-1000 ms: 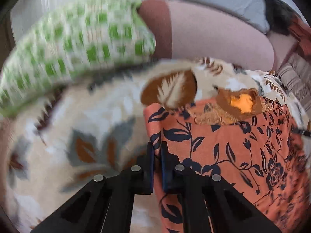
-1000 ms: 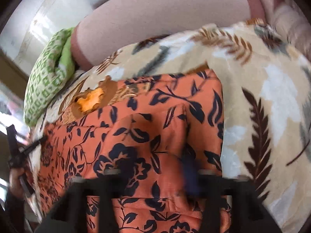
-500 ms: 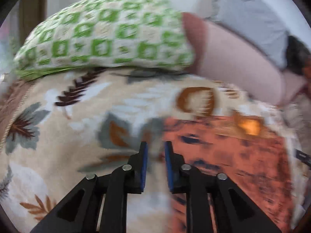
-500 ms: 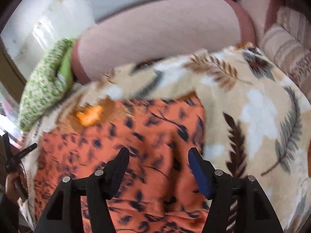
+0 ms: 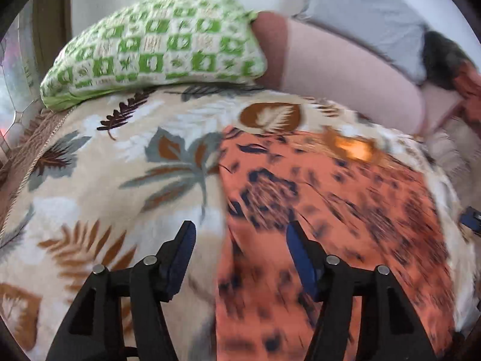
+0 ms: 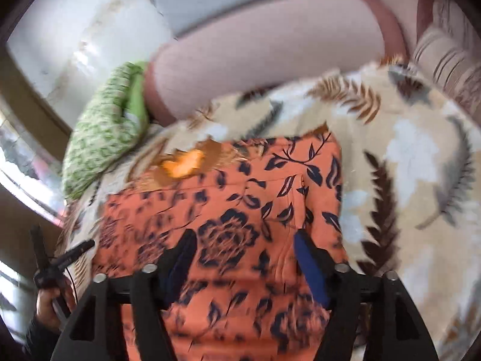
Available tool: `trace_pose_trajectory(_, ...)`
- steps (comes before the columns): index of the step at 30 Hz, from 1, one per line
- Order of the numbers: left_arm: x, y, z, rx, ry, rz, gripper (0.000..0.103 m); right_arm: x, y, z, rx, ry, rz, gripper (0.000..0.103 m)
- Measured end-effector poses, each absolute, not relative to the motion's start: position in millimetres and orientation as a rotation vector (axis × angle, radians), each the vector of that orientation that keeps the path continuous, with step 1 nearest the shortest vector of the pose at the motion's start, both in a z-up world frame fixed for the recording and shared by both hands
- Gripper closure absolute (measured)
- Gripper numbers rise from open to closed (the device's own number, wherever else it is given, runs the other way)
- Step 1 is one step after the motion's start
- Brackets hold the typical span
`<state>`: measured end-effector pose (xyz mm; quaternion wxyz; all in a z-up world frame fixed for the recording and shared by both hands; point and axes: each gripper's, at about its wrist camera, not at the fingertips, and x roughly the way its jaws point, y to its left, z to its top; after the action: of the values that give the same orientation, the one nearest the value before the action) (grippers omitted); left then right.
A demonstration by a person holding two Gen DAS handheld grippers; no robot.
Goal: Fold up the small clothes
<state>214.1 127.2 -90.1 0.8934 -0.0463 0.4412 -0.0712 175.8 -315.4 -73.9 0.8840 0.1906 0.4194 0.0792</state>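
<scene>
An orange garment with dark blue flowers (image 5: 345, 210) (image 6: 240, 192) lies flat on a leaf-patterned blanket (image 5: 90, 186) (image 6: 421, 156). My left gripper (image 5: 239, 233) hovers over the garment's left edge, its jaws opening; no cloth is between the blue pads. My right gripper (image 6: 244, 239) hangs above the garment's right part, its jaws also opening, with nothing pinched. In the right wrist view the left gripper (image 6: 57, 261) shows at the far left, held by a hand (image 6: 45, 303). The right gripper's blue tip (image 5: 470, 219) peeks in at the edge of the left wrist view.
A green-and-white checked pillow (image 5: 156, 54) (image 6: 102, 147) lies at the blanket's far left. A pink bolster (image 5: 345, 69) (image 6: 270, 60) and a grey pillow (image 5: 360, 15) run along the back. A striped cushion (image 6: 445, 63) sits at the far right.
Both grippers were shut on the garment and have let it go and opened wide. Both have pulled back and risen, so more of the blanket and pillows shows.
</scene>
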Motion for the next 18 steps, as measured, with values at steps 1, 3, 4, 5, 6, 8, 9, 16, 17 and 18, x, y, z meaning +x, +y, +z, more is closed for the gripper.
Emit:
trace_pose_trajectory(1,193,131,-84,-0.094,0.917,-0.17,0.031,159,-320,-74,0.415,0.885,0.16,0.026)
trace_pose_trajectory(3,156,137,-83,-0.103,0.937,-0.175,0.025,127,-326,-82,0.442,0.932,0.15,0.026)
trace_pose_trajectory(4,132,139,-82,-0.119,0.955,-0.183,0.025,105,-331,-89,0.458,0.976,0.138,0.026)
trace_pose_trajectory(5,112,140,-83,-0.147,0.968,-0.197,0.025,79,-336,-95,0.47,1.01,0.119,0.026)
trace_pose_trajectory(6,95,143,-88,-0.178,0.989,-0.209,0.025,65,-340,-101,0.479,1.031,0.115,0.026)
trace_pose_trajectory(8,53,142,-95,-0.211,1.032,-0.221,0.025,26,-350,-119,0.51,1.087,0.111,0.026)
trace_pose_trajectory(9,37,142,-98,-0.224,1.044,-0.225,0.025,13,-354,-125,0.523,1.097,0.114,0.026)
trace_pose_trajectory(16,-22,135,-119,-0.295,1.098,-0.21,0.025,-53,-366,-157,0.609,1.15,0.124,0.026)
trace_pose_trajectory(17,-26,136,-120,-0.307,1.098,-0.208,0.025,-57,-364,-160,0.606,1.16,0.115,0.026)
trace_pose_trajectory(18,-29,137,-122,-0.321,1.101,-0.206,0.025,-60,-361,-161,0.598,1.162,0.122,0.026)
